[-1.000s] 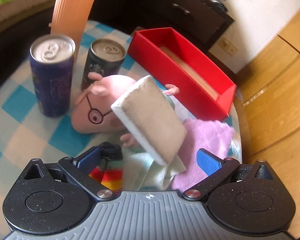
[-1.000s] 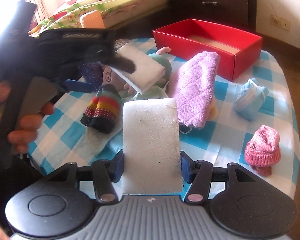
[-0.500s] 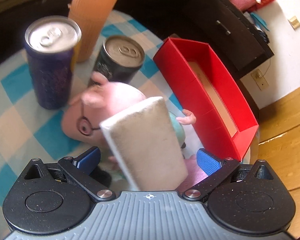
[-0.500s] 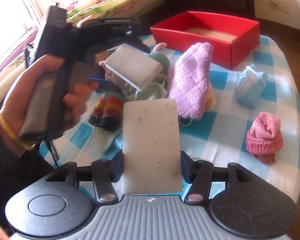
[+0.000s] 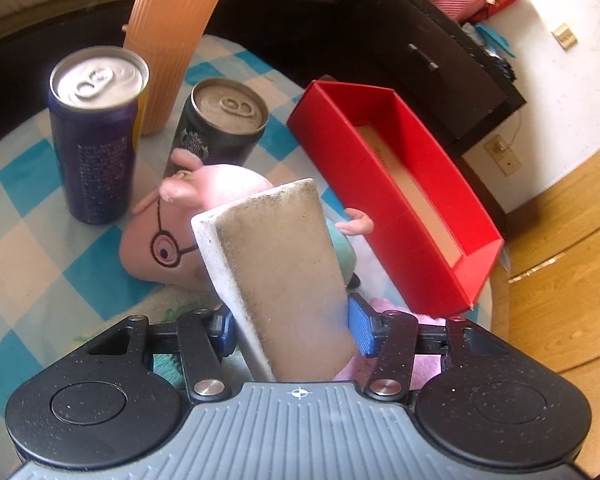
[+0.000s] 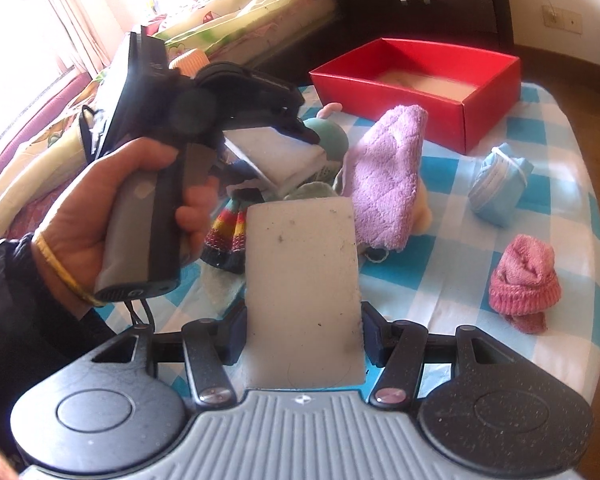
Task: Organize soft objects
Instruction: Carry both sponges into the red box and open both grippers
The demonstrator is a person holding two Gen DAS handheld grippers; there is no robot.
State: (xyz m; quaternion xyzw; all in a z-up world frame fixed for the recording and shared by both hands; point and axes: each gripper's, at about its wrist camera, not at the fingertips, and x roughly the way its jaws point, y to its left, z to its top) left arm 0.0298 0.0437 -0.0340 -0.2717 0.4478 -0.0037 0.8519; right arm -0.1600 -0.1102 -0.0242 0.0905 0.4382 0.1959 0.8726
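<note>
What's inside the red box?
The red box looks empty: only its pale bottom shows, with no toys or cloths. The near wall hides a strip of the floor in both views, so something small and flat there can't be ruled out.

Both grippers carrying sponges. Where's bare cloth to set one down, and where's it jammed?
Free: checked tablecloth between the purple towel, light-blue bundle and pink knit hat; also the red cardboard box floor. Crowded: around the pink plush pig, two cans and striped sock.
</note>
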